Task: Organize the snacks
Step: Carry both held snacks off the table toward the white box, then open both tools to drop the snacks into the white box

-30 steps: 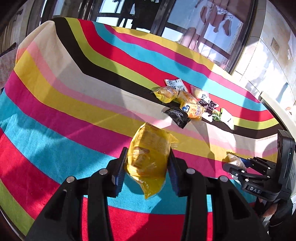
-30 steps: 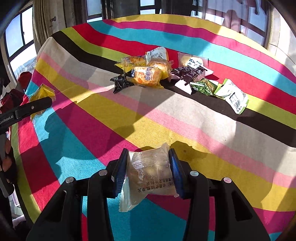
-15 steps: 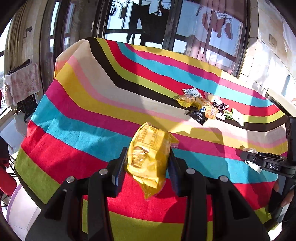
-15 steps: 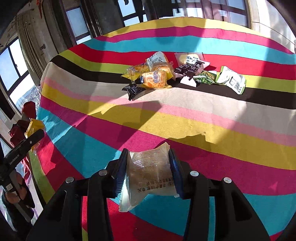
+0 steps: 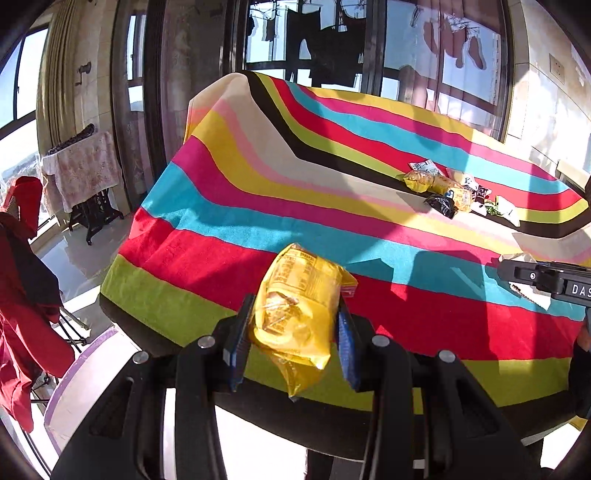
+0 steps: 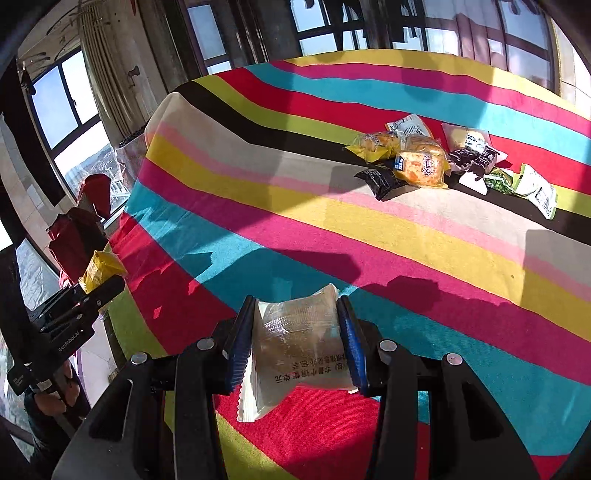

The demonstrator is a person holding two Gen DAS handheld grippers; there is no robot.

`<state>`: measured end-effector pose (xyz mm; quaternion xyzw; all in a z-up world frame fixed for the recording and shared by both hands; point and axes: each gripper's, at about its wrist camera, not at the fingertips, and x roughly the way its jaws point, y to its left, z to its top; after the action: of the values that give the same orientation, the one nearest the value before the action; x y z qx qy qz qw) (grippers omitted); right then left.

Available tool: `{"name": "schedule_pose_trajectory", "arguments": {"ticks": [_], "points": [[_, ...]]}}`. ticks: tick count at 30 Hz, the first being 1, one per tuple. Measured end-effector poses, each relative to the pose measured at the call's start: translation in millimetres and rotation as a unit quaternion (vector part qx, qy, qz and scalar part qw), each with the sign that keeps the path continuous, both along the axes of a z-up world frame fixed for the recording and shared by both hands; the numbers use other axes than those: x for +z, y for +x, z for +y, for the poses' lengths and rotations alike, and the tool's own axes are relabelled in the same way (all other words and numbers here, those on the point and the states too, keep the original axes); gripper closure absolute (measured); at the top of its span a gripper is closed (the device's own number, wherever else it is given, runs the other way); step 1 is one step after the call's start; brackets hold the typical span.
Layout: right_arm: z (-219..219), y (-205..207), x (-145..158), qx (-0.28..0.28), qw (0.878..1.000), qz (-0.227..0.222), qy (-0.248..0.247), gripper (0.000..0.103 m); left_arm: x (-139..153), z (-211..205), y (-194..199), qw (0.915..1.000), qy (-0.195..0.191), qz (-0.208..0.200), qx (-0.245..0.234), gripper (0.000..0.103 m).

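My left gripper (image 5: 293, 332) is shut on a yellow snack packet (image 5: 299, 314), held above the near left edge of the striped table. My right gripper (image 6: 295, 339) is shut on a clear packet with a brown cake (image 6: 299, 350), over the red and blue stripes near the front edge. A pile of snack packets (image 6: 424, 162) lies farther back on the table; in the left wrist view the pile (image 5: 450, 188) is at the right. The left gripper (image 6: 92, 288) with its yellow packet shows at the left of the right wrist view. The right gripper (image 5: 546, 280) shows at the right edge of the left wrist view.
A striped cloth (image 5: 295, 192) covers the table and hangs over its edges. A red garment (image 5: 26, 295) hangs at the left beside a small covered stand (image 5: 85, 166). Windows and hanging laundry (image 5: 325, 33) are behind the table. A white floor lies below the front edge.
Both grippers have drawn back from the snack pile toward the table's near edge, each keeping its packet. More of the room and floor has come into view.
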<state>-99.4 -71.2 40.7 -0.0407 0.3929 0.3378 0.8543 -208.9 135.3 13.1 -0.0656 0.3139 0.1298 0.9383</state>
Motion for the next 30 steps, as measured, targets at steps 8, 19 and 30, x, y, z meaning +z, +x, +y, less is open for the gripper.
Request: {"name": "schedule_pose_trajectory", "arguments": {"ticks": [8, 19, 30], "points": [[65, -42, 6, 0.090, 0.996, -0.015, -0.013, 0.059, -17, 36, -35, 0.9983, 0.001, 0.020, 0.054, 0.062], [159, -137, -17, 0.259, 0.963, -0.033, -0.067, 0.059, -41, 88, -113, 0.9891, -0.044, 0.036, 0.136, 0.065], [194, -170, -50, 0.308, 0.949, -0.024, -0.070, 0.025, -59, 148, -172, 0.9625, -0.059, 0.047, 0.261, 0.001]]}}
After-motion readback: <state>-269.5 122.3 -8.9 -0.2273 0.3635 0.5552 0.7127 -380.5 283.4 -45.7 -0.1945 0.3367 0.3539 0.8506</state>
